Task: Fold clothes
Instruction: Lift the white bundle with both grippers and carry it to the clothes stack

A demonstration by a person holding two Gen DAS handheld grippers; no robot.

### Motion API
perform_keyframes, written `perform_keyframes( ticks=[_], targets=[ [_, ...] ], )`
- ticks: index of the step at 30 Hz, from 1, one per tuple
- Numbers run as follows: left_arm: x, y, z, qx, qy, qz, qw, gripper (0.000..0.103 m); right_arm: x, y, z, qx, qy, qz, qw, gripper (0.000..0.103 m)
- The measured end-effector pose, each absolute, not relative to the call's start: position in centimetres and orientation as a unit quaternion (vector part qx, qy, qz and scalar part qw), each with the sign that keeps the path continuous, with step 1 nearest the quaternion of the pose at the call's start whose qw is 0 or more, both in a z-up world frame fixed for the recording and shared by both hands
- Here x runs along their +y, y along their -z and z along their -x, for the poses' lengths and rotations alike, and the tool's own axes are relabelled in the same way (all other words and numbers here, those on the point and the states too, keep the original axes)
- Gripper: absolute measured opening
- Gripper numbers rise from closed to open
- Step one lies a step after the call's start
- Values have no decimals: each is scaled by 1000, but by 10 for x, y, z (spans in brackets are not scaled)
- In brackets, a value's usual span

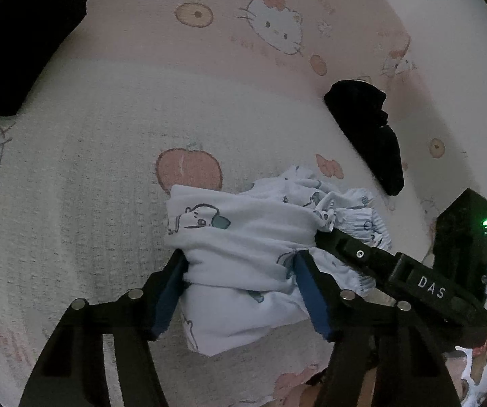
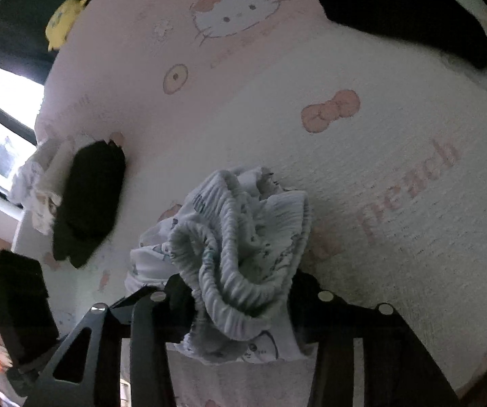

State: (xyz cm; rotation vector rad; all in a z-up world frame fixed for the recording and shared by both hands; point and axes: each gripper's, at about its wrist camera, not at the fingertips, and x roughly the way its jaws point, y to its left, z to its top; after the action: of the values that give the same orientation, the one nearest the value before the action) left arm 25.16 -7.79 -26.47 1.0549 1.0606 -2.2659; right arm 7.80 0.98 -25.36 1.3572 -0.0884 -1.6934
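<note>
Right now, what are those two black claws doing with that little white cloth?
A person is folding clothes on a cartoon-print bed sheet. The left gripper is shut on a small white printed garment, and the right gripper pinches its bunched elastic waistband. Dark clothes lie nearby.

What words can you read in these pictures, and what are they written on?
"DAS": white letters on the black right gripper, seen from the left wrist.
"Peach": big pink letters on the cartoon-cat bedsheet, right wrist view.
Small pink writing near the printed cat faces on the sheet, in both views: too blurred to read.
The pale printed garment shows little drawings only, no readable words.
</note>
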Motion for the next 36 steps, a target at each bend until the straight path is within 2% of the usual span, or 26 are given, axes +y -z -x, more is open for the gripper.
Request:
perform_keyframes(
  ticks=[6,10,16,24,31,36],
  targets=[
    [-88,247,-257,423,817,-342,193,33,14,231,-80,-59,682,-543,486,39],
    [-89,215,-259,400,839,-313,193,32,9,201,-90,-44,692,-514,505,39],
    [-99,161,-273,387,860,-266,197,32,9,151,-90,-76,690,-472,544,39],
    [-115,79,-310,314,891,-219,244,32,-29,82,-115,-67,674,-438,590,39],
    [-157,32,-342,310,896,-172,266,32,-74,26,-145,-36,662,-406,629,39],
    [-201,-11,-357,276,905,-150,286,32,-121,-9,-160,-44,647,-391,653,39]
  ],
)
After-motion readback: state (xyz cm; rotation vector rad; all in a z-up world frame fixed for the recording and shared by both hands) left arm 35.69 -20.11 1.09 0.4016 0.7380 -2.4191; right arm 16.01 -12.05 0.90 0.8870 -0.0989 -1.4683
